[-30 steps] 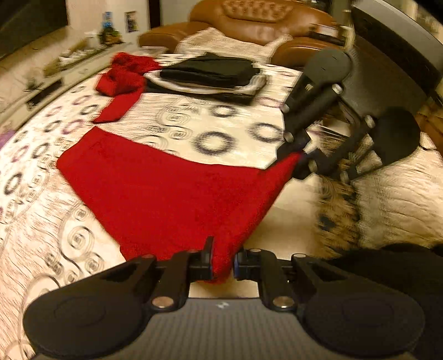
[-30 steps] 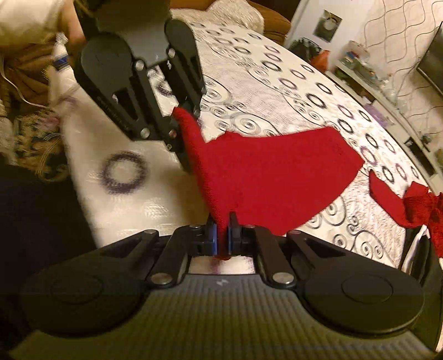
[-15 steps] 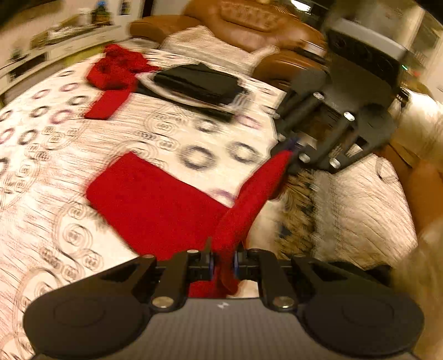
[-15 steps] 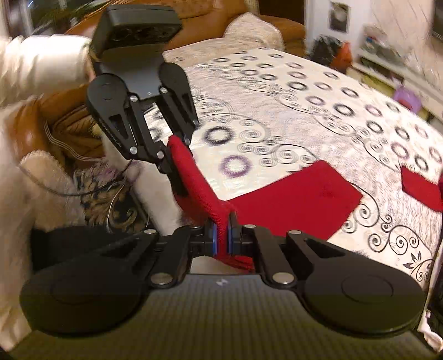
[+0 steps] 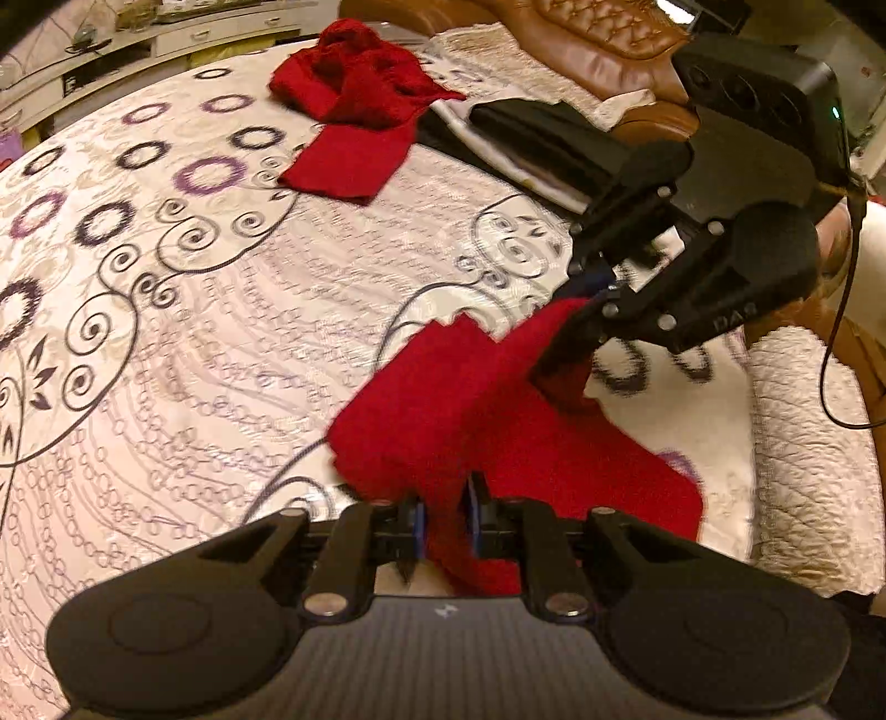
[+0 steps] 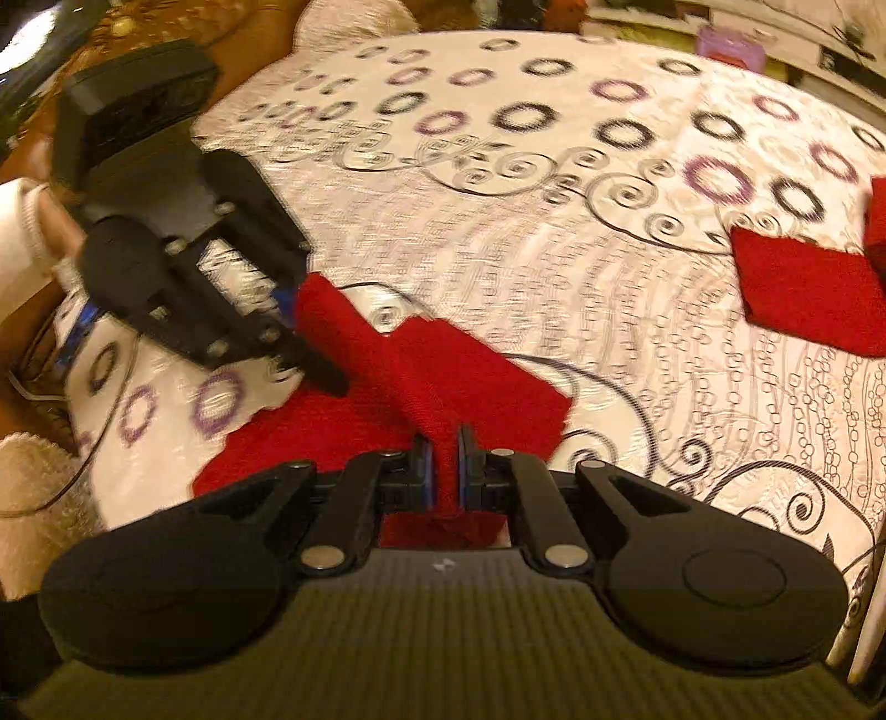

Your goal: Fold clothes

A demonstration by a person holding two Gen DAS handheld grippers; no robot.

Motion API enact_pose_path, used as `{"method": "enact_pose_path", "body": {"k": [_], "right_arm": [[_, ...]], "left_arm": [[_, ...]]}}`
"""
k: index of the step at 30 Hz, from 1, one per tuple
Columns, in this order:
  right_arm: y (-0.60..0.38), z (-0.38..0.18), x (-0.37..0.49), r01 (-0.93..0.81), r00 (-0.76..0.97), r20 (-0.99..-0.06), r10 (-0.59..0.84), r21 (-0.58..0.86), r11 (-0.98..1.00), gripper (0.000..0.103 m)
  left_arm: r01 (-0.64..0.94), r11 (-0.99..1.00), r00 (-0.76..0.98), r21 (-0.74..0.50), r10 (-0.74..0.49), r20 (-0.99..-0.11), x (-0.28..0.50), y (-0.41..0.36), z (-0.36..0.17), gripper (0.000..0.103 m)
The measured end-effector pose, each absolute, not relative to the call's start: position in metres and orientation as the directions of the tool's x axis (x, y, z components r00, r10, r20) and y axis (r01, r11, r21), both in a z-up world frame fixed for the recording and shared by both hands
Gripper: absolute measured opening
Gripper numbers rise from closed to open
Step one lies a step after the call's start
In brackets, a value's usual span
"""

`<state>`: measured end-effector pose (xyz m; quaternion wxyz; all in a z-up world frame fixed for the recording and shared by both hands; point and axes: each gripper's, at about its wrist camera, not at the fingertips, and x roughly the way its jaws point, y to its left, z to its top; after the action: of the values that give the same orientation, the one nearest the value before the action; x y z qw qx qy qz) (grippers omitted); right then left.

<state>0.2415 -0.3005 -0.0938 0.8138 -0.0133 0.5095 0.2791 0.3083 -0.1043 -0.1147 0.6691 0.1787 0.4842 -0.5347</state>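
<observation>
A red cloth (image 5: pixel 470 410) (image 6: pixel 443 382) lies folded on the patterned bedspread (image 5: pixel 221 332), with one edge lifted into a ridge between the two grippers. My left gripper (image 5: pixel 446 523) (image 6: pixel 310 338) has that edge between its pads, and its jaws are opening. My right gripper (image 6: pixel 444 465) (image 5: pixel 576 327) pinches the other end of the ridge, its jaws opening too. The cloth still fills both gaps. A cream sleeve (image 6: pixel 22 232) shows behind the left gripper.
A second red garment (image 5: pixel 360 94) (image 6: pixel 803 288) lies bunched farther up the bed. Folded black clothes (image 5: pixel 542 138) sit beside it. A brown leather sofa (image 5: pixel 598 39) stands behind, a cream textured blanket (image 5: pixel 803 443) at the bed's edge, and a sideboard (image 5: pixel 166 33) along the wall.
Both grippers swept across the bed with the red cloth's edge, folding it over itself. The spread cloth is now a smaller folded shape, and both jaws stand slightly wider.
</observation>
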Motion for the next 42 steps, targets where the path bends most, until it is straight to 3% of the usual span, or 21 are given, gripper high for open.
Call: {"method": "enact_pose_path", "body": {"k": [2,4,6,8,12,19,20,21,22,26,30,32,35,40,42], "right_arm": [[-0.301,-0.101,0.249,-0.432,0.356,-0.846,0.397,0.227,0.873,0.027],[-0.304,-0.104,0.252,-0.397,0.405,-0.845,0.349,0.182,0.9,0.047],[-0.31,-0.106,0.251,-0.351,0.442,-0.839,0.317,0.163,0.922,0.05],[-0.32,-0.103,0.246,-0.282,0.483,-0.828,0.283,0.159,0.946,0.05],[-0.324,-0.09,0.214,-0.296,0.512,-0.764,0.393,0.273,0.915,0.05],[-0.307,-0.11,0.205,-0.221,0.566,-0.765,0.307,0.217,0.951,0.049],[-0.307,-0.113,0.209,-0.204,0.575,-0.762,0.298,0.219,0.954,0.045],[-0.307,-0.119,0.214,-0.193,0.571,-0.769,0.289,0.217,0.957,0.025],[-0.306,-0.125,0.219,-0.182,0.566,-0.775,0.28,0.214,0.96,0.016],[-0.314,-0.135,0.229,-0.148,0.576,-0.758,0.305,0.27,0.951,0.017],[-0.33,-0.136,0.233,-0.07,0.572,-0.759,0.312,0.334,0.94,0.039],[-0.337,-0.129,0.228,-0.031,0.6,-0.748,0.286,0.335,0.942,0.04],[-0.326,-0.112,0.218,-0.102,0.652,-0.69,0.314,0.33,0.938,0.04],[-0.282,-0.122,0.233,-0.16,0.6,-0.767,0.226,0.162,0.974,0.039],[-0.277,-0.13,0.238,-0.151,0.599,-0.776,0.198,0.133,0.98,0.044]], "left_arm": [[0.879,0.393,-0.018,-0.269,-0.537,-0.843,0.311,-0.102,-0.119,0.029],[0.871,0.426,0.022,-0.245,-0.532,-0.846,0.309,-0.097,-0.12,0.041],[0.866,0.449,0.07,-0.221,-0.546,-0.835,0.305,-0.092,-0.115,0.045],[0.858,0.472,0.116,-0.204,-0.564,-0.817,0.3,-0.086,-0.108,0.045],[0.885,0.438,0.173,-0.161,-0.628,-0.759,0.279,-0.086,-0.088,0.046],[0.897,0.432,0.202,-0.095,-0.59,-0.782,0.274,-0.124,-0.114,0.046],[0.889,0.445,0.206,-0.104,-0.592,-0.779,0.277,-0.124,-0.119,0.046],[0.882,0.459,0.218,-0.109,-0.6,-0.77,0.278,-0.122,-0.121,0.046],[0.875,0.472,0.232,-0.106,-0.602,-0.764,0.278,-0.12,-0.122,0.046],[0.877,0.478,0.278,-0.046,-0.584,-0.763,0.269,-0.119,-0.122,0.049],[0.864,0.5,0.289,-0.062,-0.592,-0.752,0.265,-0.115,-0.118,0.051],[0.851,0.52,0.302,-0.075,-0.602,-0.739,0.266,-0.112,-0.112,0.052],[0.828,0.553,0.328,-0.092,-0.611,-0.72,0.269,-0.11,-0.106,0.062],[0.799,0.589,0.32,-0.117,-0.582,-0.748,0.271,-0.113,-0.123,0.062],[0.791,0.6,0.325,-0.12,-0.578,-0.749,0.27,-0.109,-0.128,0.062]]}}
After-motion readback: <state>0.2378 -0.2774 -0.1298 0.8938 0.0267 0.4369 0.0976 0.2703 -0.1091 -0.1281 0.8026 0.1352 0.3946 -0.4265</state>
